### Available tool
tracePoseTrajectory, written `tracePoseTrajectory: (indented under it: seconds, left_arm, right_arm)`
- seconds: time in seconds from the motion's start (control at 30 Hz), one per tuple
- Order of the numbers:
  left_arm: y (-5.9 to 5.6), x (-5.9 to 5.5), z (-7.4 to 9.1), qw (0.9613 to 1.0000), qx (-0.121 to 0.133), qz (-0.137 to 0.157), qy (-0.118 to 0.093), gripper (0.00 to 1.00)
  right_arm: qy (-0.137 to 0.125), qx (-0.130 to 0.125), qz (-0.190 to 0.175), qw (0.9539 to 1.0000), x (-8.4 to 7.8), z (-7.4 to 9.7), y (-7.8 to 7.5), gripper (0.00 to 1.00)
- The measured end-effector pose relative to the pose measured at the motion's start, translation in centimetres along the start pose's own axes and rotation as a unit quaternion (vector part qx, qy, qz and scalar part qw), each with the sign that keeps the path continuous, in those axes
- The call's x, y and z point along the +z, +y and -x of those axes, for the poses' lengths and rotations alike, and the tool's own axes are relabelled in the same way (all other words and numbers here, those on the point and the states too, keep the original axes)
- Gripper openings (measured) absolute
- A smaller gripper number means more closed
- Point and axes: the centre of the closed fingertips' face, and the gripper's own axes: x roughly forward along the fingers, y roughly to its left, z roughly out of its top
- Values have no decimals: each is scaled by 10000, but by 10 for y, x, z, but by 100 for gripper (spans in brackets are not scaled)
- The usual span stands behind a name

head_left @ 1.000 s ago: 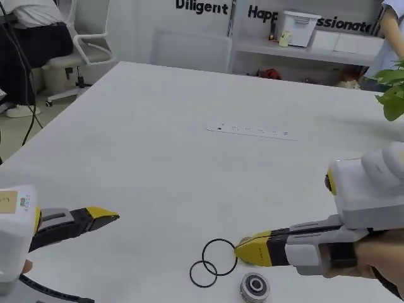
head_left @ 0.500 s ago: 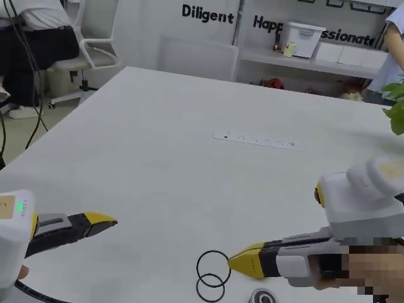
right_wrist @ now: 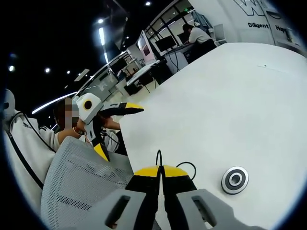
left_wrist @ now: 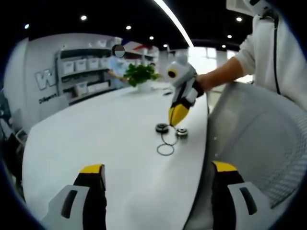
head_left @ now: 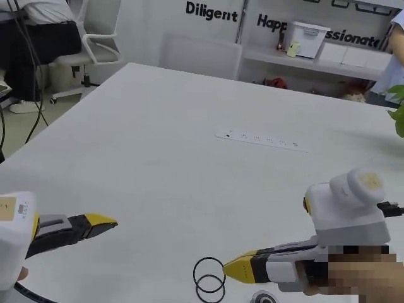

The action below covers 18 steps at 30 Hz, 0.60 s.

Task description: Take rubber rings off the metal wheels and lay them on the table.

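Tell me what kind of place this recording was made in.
Probably an office or lab workspace: a large white table, a shelf with a storage bin beneath wall lettering, and an office chair beside a seated person.

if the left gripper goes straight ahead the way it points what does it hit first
Probably the rubber rings on the table, or the right gripper, which seems shut on one of them, if the left gripper travels higher; its height is unclear.

An office: swivel chair (head_left: 95,44), wall lettering (head_left: 211,11), storage shelf (head_left: 309,55), desk monitors (right_wrist: 165,45).
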Motion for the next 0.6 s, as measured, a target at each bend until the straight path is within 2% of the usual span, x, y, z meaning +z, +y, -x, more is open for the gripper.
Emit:
tracePoseTrajectory:
  seconds: [0.17,0.6]
  left_arm:
    - [3,1,-1,10000,33,34,-16,92]
    - [2,-1,-7,10000,-27,70,51,92]
  right_arm:
    - [93,-98,-1,9999,-7,-8,-7,0]
    - [67,-266,-180,9995,-14,-10,-21,0]
